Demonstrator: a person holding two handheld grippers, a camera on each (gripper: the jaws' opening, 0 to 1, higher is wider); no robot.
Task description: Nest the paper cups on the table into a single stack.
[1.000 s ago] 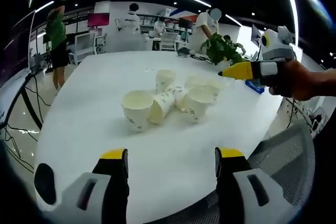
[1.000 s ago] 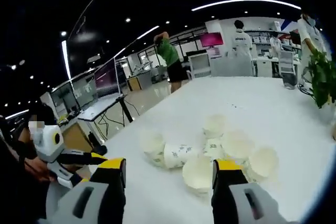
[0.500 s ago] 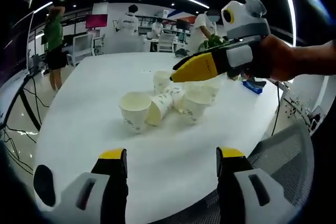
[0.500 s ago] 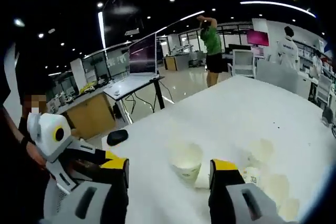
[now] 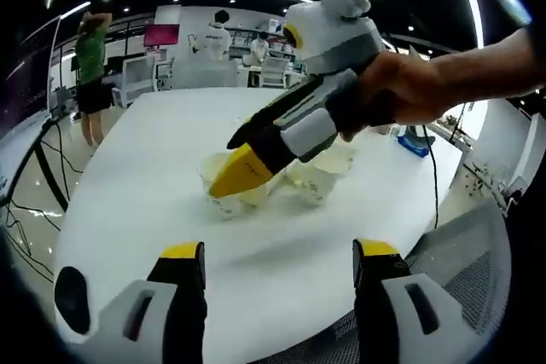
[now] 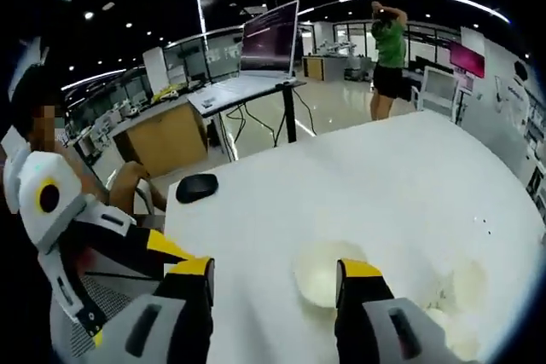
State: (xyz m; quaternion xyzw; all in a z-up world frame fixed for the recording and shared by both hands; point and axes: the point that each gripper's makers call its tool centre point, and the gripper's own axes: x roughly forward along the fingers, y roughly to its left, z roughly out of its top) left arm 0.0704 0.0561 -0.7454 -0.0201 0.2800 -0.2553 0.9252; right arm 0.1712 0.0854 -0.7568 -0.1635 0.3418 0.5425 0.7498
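White counter (image 5: pixel 128 185), round-edged, carrying a cluster of pale paper cups (image 5: pixel 316 178) near its middle. We list one upright cup (image 5: pixel 220 187) at the near side of the cluster, the others bunched just beside it, some lying on their sides.

Right hand-held gripper (image 5: pixel 235 170), yellow-tipped, seen in the left gripper view held in a hand (image 5: pixel 409 83); its tip hangs over the upright cup. In the right gripper view its own jaws stand wide apart, with that cup's open mouth (image 6: pixel 320 272) between them and nothing gripped.

Left hand-held gripper (image 5: pixel 277 255): jaws wide, holding nothing, above bare counter well short of the cups.

Black mouse (image 6: pixel 197 187) at the counter's edge.
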